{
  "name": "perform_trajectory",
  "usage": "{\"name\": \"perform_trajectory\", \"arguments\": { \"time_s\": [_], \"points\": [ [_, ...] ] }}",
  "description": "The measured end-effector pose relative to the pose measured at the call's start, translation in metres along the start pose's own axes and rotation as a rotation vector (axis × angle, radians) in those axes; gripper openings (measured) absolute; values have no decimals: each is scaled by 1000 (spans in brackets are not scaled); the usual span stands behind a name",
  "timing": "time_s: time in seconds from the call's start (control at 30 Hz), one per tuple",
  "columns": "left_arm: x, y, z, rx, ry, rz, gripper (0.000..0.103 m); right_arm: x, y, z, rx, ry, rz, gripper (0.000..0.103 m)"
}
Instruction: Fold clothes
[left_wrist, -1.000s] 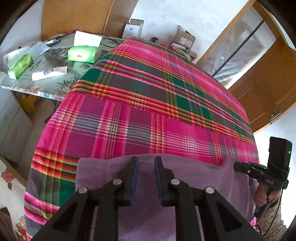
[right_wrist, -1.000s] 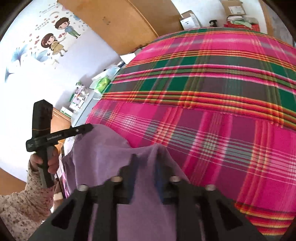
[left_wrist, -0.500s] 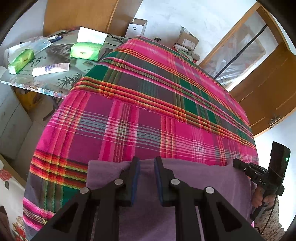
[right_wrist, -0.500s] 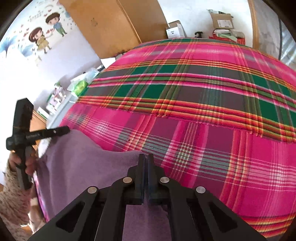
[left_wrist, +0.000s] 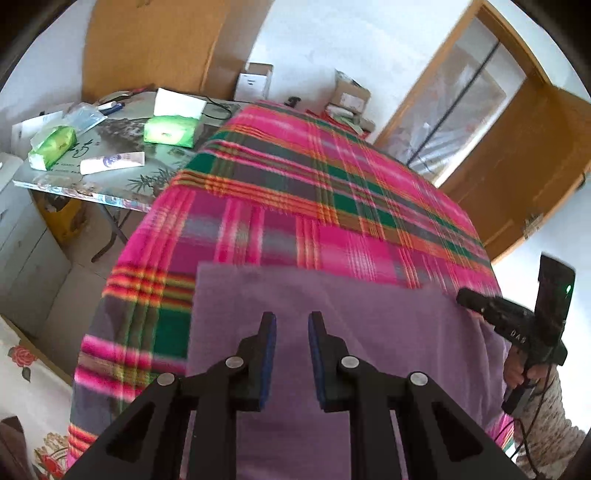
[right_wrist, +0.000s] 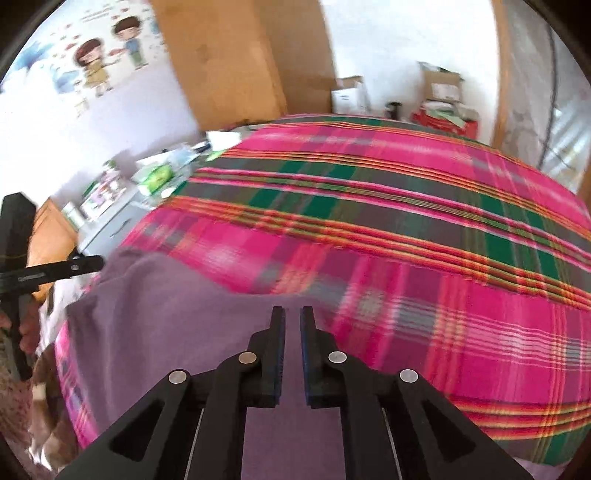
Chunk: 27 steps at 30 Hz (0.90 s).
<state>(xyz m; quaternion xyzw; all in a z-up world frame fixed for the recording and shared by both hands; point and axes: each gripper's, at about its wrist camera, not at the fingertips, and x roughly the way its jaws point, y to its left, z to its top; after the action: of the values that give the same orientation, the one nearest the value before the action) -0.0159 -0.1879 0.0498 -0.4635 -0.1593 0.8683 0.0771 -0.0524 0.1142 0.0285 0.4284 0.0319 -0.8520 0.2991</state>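
While the purple garment (left_wrist: 332, 325) lies spread across the near end of the plaid bedspread (left_wrist: 332, 192), both grippers hang over it with nothing caught between their pads. In the left wrist view the left gripper (left_wrist: 291, 321) has its fingers spread apart, cloth showing through the gap; the garment fills the lower half of that view, its far edge running from about nine o'clock to three o'clock, where the right gripper (left_wrist: 467, 297) sits at the cloth's corner, its own fingers too small to judge from there. In the right wrist view the right gripper (right_wrist: 291, 315) shows a narrow gap between its blue pads, parted only slightly and gripping nothing, while the left gripper (right_wrist: 94, 263) reaches in at nine o'clock beside the garment's raised far corner (right_wrist: 122, 254). The fold looks barely begun, since the cloth appears to be a single flat layer, slightly rumpled towards nine o'clock. The main risk lies in the next grasp: pads closing on the flat middle instead of an edge would likely bunch the fabric or pick up the bedspread with it. Uneven lifting by the two hands would probably skew the fold, and the cloth could slide off the near edge of the bed. Both views are motion-blurred, so finer wrinkles cannot be read.
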Motion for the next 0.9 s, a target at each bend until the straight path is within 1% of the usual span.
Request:
{"name": "perform_trajectory", "arguments": {
  "time_s": [0.07,0.13,0.17,0.27,0.37,0.47,0.57,0.77,0.83,0.9],
  "points": [
    [6,-2,-7,16,35,27,18,-1,17,-5,-46,6,22,13],
    [15,2,-13,2,71,78,18,3,36,-11,-103,20,35,17],
    [16,5,-15,-9,78,85,18,6,46,-14,-133,26,35,19],
    [15,12,-21,-30,75,60,18,13,64,-24,-186,45,25,19],
    [12,15,-25,-19,72,60,18,25,68,-35,-197,78,-19,19],
    [10,16,-28,0,66,61,17,30,62,-43,-195,97,-58,19],
    [5,17,-34,17,63,66,15,29,55,-45,-166,99,-61,19],
    [-9,23,-42,5,30,53,14,23,57,-46,-158,83,-121,19],
    [-14,24,-45,1,15,57,14,15,65,-45,-161,59,-114,19],
    [-20,24,-49,7,-1,65,14,6,75,-45,-178,32,-76,19]
  ]
}}
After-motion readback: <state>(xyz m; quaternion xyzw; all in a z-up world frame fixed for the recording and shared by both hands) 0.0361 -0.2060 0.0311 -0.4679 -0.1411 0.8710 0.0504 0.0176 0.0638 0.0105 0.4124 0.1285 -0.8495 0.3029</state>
